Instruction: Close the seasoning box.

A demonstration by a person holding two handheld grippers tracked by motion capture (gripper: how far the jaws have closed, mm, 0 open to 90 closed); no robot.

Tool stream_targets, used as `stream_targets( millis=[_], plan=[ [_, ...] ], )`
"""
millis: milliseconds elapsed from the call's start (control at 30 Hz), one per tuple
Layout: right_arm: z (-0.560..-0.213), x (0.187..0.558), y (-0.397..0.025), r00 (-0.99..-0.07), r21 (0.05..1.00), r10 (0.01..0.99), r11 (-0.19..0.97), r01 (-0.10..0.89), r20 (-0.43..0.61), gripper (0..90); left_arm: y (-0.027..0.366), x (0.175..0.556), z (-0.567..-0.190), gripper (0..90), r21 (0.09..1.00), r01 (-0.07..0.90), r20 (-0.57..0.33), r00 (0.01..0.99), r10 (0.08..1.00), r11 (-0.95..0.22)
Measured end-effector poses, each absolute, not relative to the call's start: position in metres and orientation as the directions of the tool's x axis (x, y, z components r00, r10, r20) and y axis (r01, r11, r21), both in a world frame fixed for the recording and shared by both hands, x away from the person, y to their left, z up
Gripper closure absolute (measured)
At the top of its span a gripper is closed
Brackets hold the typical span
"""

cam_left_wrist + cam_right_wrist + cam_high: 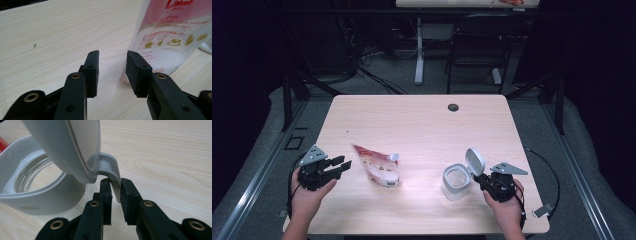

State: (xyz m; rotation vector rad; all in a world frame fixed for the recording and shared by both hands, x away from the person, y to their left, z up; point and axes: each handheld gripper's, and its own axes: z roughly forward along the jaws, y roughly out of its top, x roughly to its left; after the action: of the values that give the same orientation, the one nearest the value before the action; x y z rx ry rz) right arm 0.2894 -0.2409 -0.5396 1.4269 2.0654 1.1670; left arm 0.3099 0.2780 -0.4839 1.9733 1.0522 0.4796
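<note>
The worktop (422, 120) carries two things, both towards its near edge. Left of the middle of that edge lies a white and red spouted pouch (377, 167), its long axis running from the far left down to the near right, with the capped spout (394, 157) sticking out on its right side. Right of the middle stands a clear jar with a grey-white collar (457, 181); its hinged lid (475, 161) is flipped up and open, and the jar looks empty.

The right tool (114, 186) is closed on the curved hinge tab (110, 168) behind the lid, steadying the jar from the near right.

The left tool (337, 166) hovers near the near left corner with its jaws apart and nothing between them. In the left gripper view the pouch (170, 37) lies ahead and to the right of that tool (111, 66), one pad (132, 71) just beside the pouch's edge.

The pouch is plainly the left hand's to take: it lies just to the right of the open jaws, so a short reach along the near edge towards the jar should bring them around its near end.
</note>
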Motion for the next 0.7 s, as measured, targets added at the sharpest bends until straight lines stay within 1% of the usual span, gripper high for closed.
stream_targets(
  millis=[133,200,267,467,567,700],
  plan=[
    [-0.540,0.295,-0.239,-0.434,0.802,0.889,0.149,0.579,0.148,80.9,0.278,0.310,-0.484,63.2,0.810,0.499,-0.047,0.578,0.815,-0.307],
    [-0.540,0.298,-0.238,-0.448,0.808,0.877,0.134,0.574,0.172,86.9,0.278,0.310,-0.484,63.2,0.813,0.500,-0.051,0.573,0.818,-0.299],
    [-0.540,0.301,-0.236,-0.452,0.810,0.871,0.118,0.575,0.194,85.9,0.279,0.310,-0.484,63.2,0.812,0.500,-0.051,0.572,0.818,-0.300],
    [-0.541,0.306,-0.232,-0.448,0.808,0.876,0.129,0.575,0.179,85.0,0.279,0.310,-0.484,63.2,0.813,0.499,-0.049,0.574,0.817,-0.301],
    [-0.541,0.306,-0.233,-0.441,0.811,0.881,0.125,0.571,0.174,80.3,0.279,0.310,-0.484,63.1,0.812,0.501,-0.051,0.573,0.818,-0.300],
    [-0.542,0.307,-0.233,-0.441,0.811,0.882,0.133,0.569,0.165,77.2,0.279,0.310,-0.484,63.1,0.812,0.501,-0.052,0.573,0.818,-0.299]
  ],
)
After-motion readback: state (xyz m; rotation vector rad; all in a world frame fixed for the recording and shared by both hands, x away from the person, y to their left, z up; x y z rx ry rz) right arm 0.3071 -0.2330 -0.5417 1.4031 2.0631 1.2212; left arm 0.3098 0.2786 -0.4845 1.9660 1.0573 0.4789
